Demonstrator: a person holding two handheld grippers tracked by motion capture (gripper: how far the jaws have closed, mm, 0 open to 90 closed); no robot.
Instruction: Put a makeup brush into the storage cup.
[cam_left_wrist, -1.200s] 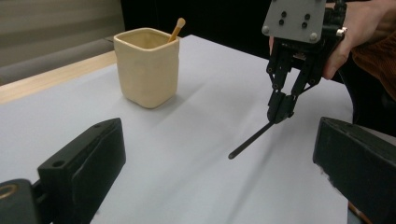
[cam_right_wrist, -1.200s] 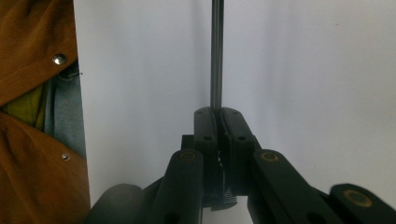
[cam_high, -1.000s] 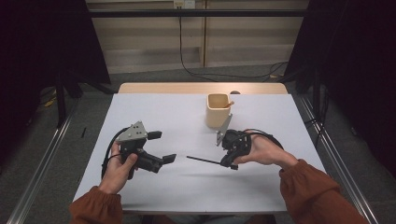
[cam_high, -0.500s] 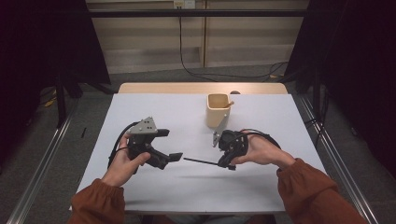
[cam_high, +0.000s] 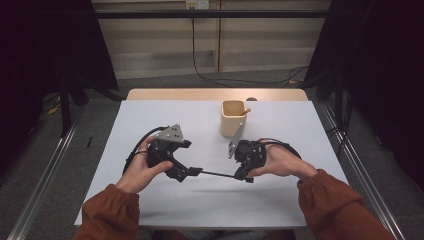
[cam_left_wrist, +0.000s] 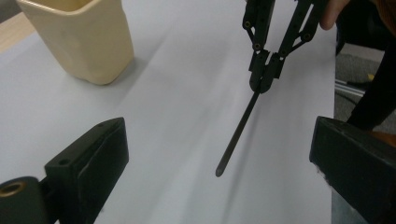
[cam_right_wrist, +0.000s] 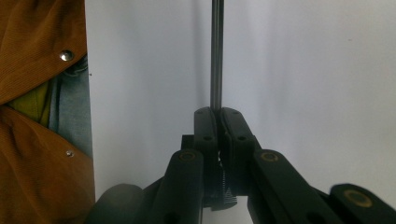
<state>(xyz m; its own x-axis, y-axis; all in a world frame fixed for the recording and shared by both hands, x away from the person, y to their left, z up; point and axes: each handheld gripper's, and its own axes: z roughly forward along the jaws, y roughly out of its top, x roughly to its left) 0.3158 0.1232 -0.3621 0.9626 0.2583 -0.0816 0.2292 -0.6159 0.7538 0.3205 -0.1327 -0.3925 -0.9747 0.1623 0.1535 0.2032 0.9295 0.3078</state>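
Left tool (cam_high: 192, 171) nearer one rod (cam_high: 218, 174)

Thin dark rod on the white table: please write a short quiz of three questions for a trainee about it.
1. True or false: the right gripper is shut on the thin dark rod.
2. How do the jaws of the left gripper stand? A) open B) shut on the rod C) shut on the cup
3. Fill in: the beige cup stands on the ____ table.

Key: 1 true. 2 A: in the left gripper view the rod's free end lies between the wide jaws, untouched. 3 white.
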